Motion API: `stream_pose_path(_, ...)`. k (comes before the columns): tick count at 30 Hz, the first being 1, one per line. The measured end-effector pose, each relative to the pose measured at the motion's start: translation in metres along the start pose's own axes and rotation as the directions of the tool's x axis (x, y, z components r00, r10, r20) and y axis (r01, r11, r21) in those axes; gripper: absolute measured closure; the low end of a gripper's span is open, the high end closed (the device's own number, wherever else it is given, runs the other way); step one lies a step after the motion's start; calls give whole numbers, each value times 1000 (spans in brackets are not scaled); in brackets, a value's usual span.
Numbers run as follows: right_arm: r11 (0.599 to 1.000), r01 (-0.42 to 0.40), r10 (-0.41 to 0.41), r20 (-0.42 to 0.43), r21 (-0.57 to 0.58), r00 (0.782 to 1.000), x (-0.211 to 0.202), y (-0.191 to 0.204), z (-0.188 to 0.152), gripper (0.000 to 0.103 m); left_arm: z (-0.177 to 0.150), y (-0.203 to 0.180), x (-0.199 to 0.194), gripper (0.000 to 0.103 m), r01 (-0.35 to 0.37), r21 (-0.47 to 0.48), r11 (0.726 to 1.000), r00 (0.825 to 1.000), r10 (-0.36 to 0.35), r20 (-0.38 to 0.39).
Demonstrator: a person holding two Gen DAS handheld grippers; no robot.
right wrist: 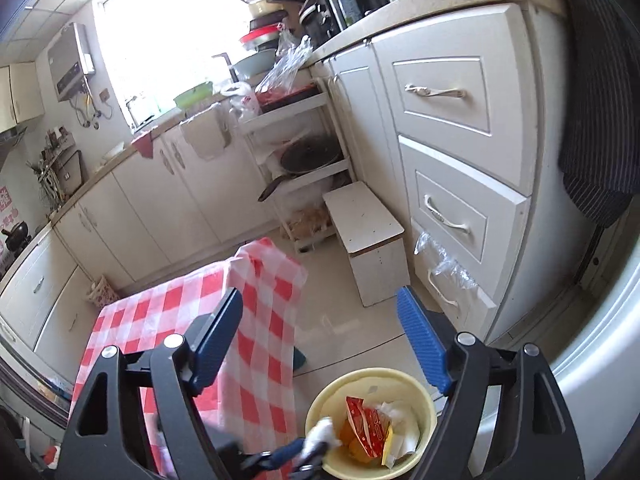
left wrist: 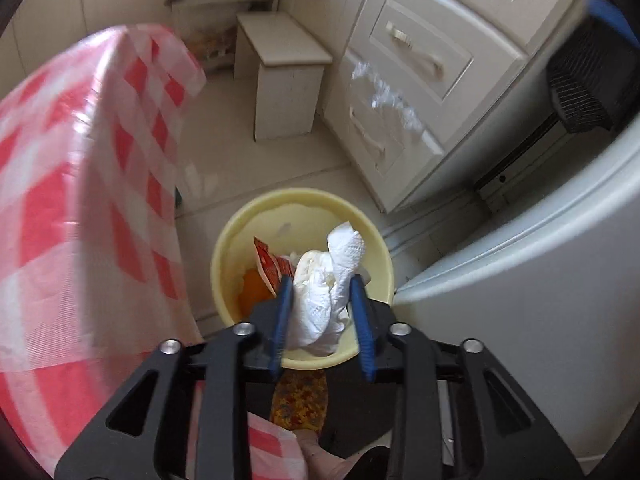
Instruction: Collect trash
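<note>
Tissue (left wrist: 324,300), crumpled and white, sits between the blue pads of my left claw (left wrist: 322,320), directly over the yellow bin (left wrist: 228,248). The pads stand narrow, flanking the wad closely; whether they press it or have let go I cannot tell, since contact at the pad faces is not resolved. I judge the claw is positioned here, pointed steeply down, so the wad falls inside the rim and not onto the floor.

Bin contents: a red sachet (left wrist: 269,268) at 10 o'clock of the tissue, something orange (left wrist: 254,292) at 9 o'clock beneath it. In the right wrist view the same bin (right wrist: 424,396) lies at 5 o'clock of the frame, on the floor beside the table's checked cloth (right wrist: 256,320), placed within reach of the table edge, I judge.

My right claw (right wrist: 324,336) stands wide with nothing between its pads. It faces the cabinets, clear of the bin mouth, which leaves the left claw room.

Risk noted: the tissue may cling to a pad.
</note>
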State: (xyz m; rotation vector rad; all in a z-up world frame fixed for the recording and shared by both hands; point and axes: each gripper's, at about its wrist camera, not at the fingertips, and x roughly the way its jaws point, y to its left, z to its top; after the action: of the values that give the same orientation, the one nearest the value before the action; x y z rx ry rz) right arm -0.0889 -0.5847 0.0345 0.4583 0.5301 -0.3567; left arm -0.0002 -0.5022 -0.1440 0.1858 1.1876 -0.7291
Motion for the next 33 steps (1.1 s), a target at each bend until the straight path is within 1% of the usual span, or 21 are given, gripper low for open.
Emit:
stream_pose_path(1, 1000, 3, -3, -6, 10, 1000, 3, -3, 0, 27, 1, -2, 6, 62, -6, -11, 1000, 1000, 6, -9)
stream_pose_path(3, 999, 4, -3, -19, 40, 1000, 7, -10, 2, 27, 1, -4, 3, 53, -4, -29, 1000, 1000, 4, 3)
stream_pose_path(5, 999, 3, -2, -22, 54, 1000, 8, -13, 4, 27, -1, -5, -10, 31, -9, -29, 1000, 999, 10, 40)
stream_pose_path(6, 998, 1, 0, -22, 56, 1000, 7, -12, 4, 26, -1, -4, -16, 27, -15, -26, 1000, 998, 17, 57)
stream_pose_path(7, 998, 1, 0, -20, 57, 1000, 7, -12, 5, 26, -3, -3, -24, 25, -24, -17, 1000, 997, 25, 73)
stream_pose_path(10, 999, 4, -4, -9, 53, 1000, 3, -7, 4, 23, -9, 6, -47, 25, -45, -11, 999, 995, 46, 92)
stream_pose_path(12, 999, 13, -13, 0, 34, 1000, 1, 1, 2, 23, -18, 14, -69, 25, -69, -9, 998, 990, 70, 121)
stream_pose_path(14, 1000, 24, -24, 13, 6, 1000, -1, 11, -1, 22, -34, 25, -102, 21, -122, 2, 993, 978, 120, 173)
stream_pose_path(15, 1000, 27, -26, 18, -9, 999, -2, 18, -3, 22, -40, 30, -118, 20, -151, 5, 988, 969, 147, 200)
stream_pose_path(17, 999, 27, -26, 20, -33, 999, -6, 32, -9, 20, -60, 46, -159, 16, -222, -6, 975, 939, 216, 267)
stream_pose_path(19, 999, 15, -14, 18, -50, 1000, -15, 49, -19, 17, -79, 64, -196, 13, -268, -37, 963, 912, 265, 313)
stream_pose_path(21, 997, -12, 13, 17, -77, 1000, -33, 71, -36, 12, -99, 84, -232, 11, -323, -79, 943, 876, 329, 352)
stream_pose_path(23, 992, -47, 52, 44, -114, 998, -54, 94, -53, 9, -121, 104, -268, 8, -383, -129, 915, 830, 402, 387)
stream_pose_path(26, 977, -79, 100, 101, -197, 990, -86, 131, -81, 7, -151, 130, -309, 8, -436, -202, 877, 779, 480, 403)
stream_pose_path(28, 965, -101, 134, 125, -243, 983, -103, 155, -101, 7, -170, 145, -330, 8, -453, -241, 858, 756, 513, 406)
stream_pose_path(30, 953, -145, 182, 120, -268, 976, -117, 175, -119, 7, -190, 162, -352, 8, -458, -283, 842, 743, 538, 399)
stream_pose_path(33, 930, -190, 233, 104, -314, 967, -136, 202, -139, 7, -219, 180, -383, 8, -461, -333, 822, 722, 566, 398)
